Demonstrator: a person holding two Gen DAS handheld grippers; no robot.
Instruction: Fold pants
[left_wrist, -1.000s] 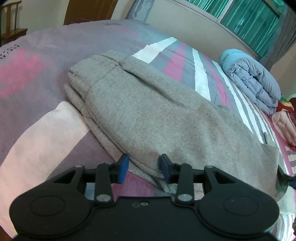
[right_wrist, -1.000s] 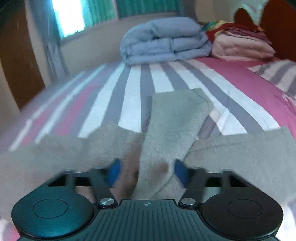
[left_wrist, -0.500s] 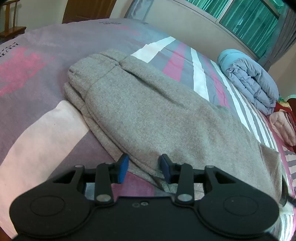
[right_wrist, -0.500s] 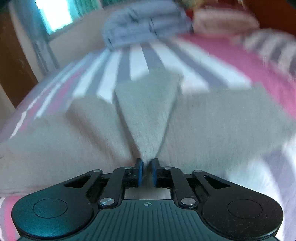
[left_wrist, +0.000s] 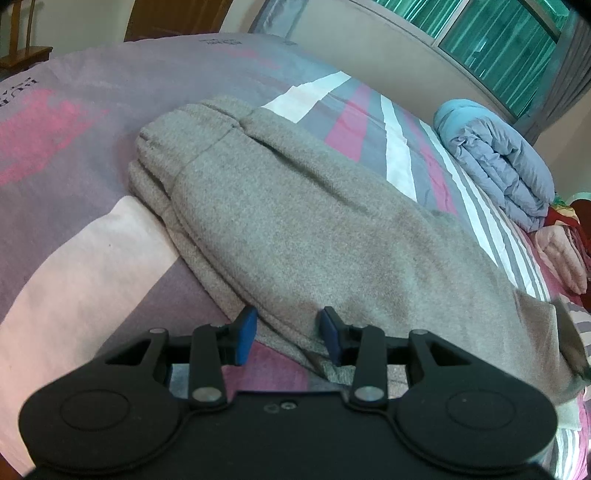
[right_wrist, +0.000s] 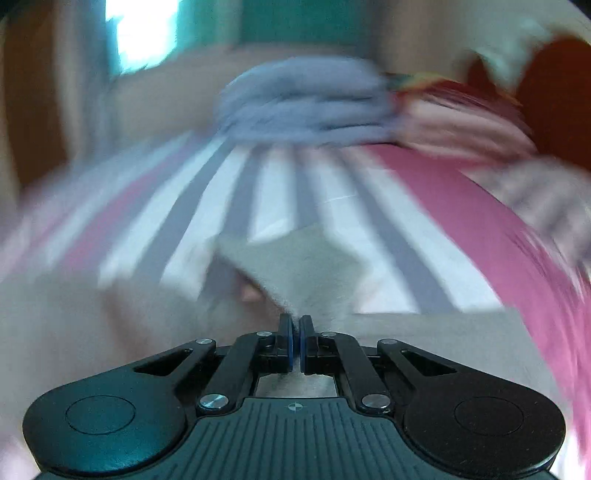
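Observation:
Grey pants (left_wrist: 314, 229) lie lengthwise on the striped bed, with the cuffs at the far left. My left gripper (left_wrist: 288, 332) sits low at their near edge. Its blue pads (left_wrist: 245, 334) stand apart, the hem lies between them, and the left pad is over bare sheet. In the blurred right wrist view, my right gripper (right_wrist: 295, 332) is shut on a pinched flap of the pants (right_wrist: 295, 269). The flap rises as a grey triangle from the tips.
A folded blue duvet (left_wrist: 498, 158) and pink blankets (left_wrist: 561, 254) are stacked at the head of the bed. The purple and pink sheet (left_wrist: 74, 92) spreads to the left. A wooden chair (left_wrist: 22, 37) stands beyond the bed's far corner, and a window runs along the far wall.
My right gripper went from open around a raised fold of the pants to shut on it, then moved with the cloth, blurring its view. The left gripper stayed put.

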